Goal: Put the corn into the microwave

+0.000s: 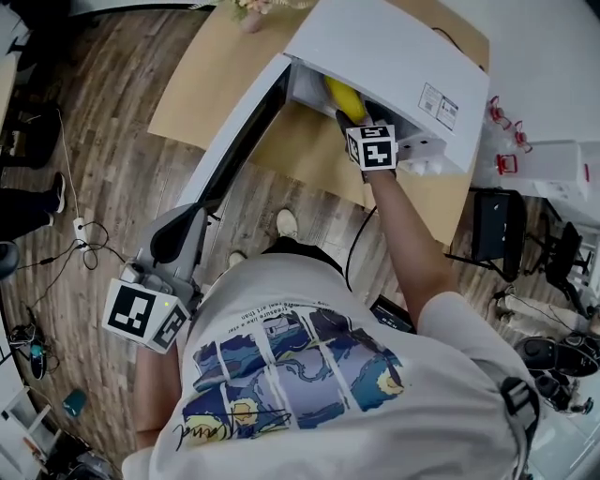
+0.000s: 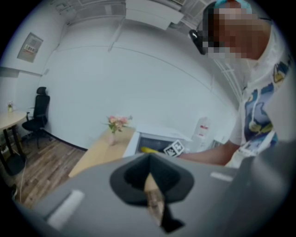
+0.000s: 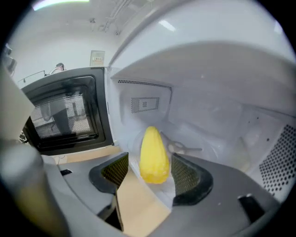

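Two tongs: one person works both at a white microwave (image 1: pixel 403 66) on a wooden table (image 1: pixel 202 84), seen here from above.
Left gripper (image 1: pixel 172 241): held low at the near left, well apart from the oven; its jaws are pressed together with nothing between them.
Flowers (image 1: pixel 251 11): a small vase at the far edge of the table, left of the oven and clear of the work.
Door (image 1: pixel 239 141): swung wide open to the left, dark window facing outward.
Corn (image 3: pixel 154 156): a yellow cob already inside the cavity, lying on the oven floor and pointing toward the back wall.
Right gripper (image 1: pixel 353 116): reached in through the opening, jaws apart with the cob between them; a gap shows on the left pad's side, while the right pad sits just beside the cob.
Stage: the corn looks delivered; backing out and shutting the door appear to be what is left.
Risk: the cob is round, so a pad brushing it on the way out could roll or drag it toward the opening.
Risk: swinging the door before the right arm is clear would strike the arm.
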Action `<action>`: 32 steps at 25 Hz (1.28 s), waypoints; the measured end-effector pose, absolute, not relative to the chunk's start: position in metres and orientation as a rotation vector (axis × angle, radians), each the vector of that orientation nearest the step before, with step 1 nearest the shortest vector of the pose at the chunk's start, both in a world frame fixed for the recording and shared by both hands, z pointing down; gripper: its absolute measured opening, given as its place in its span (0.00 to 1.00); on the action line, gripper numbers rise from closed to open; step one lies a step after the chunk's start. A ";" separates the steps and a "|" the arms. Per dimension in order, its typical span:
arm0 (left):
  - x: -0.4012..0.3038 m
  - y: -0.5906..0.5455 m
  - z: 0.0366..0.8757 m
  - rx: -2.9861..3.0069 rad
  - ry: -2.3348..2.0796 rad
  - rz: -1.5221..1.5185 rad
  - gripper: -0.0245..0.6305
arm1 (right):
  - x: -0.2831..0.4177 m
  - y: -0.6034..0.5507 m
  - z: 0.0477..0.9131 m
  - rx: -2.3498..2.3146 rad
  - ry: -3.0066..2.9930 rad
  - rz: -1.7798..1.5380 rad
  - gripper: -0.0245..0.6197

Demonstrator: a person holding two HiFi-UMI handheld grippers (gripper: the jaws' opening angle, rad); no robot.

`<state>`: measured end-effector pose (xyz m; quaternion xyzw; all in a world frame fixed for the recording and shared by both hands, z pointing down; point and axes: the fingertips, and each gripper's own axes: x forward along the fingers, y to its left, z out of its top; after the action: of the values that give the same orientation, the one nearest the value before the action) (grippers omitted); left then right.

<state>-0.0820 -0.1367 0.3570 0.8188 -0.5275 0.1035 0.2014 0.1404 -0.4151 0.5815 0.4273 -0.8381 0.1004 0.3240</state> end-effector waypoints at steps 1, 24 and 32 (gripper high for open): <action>-0.083 -0.134 0.357 2.296 -1.465 0.285 0.05 | 0.143 -0.409 0.578 1.138 -2.196 0.265 0.44; -0.129 -0.040 0.369 2.418 -1.324 0.216 0.05 | 0.100 -0.187 0.508 1.068 -2.376 0.433 0.05; -0.144 -0.004 0.380 2.420 -1.297 0.211 0.05 | 0.067 -0.113 0.494 0.981 -2.412 0.450 0.05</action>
<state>-0.1444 -0.0038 0.3797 0.8623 -0.4621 0.0752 0.1929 0.0668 -0.1126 0.4941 0.3597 -0.8846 0.1651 0.2468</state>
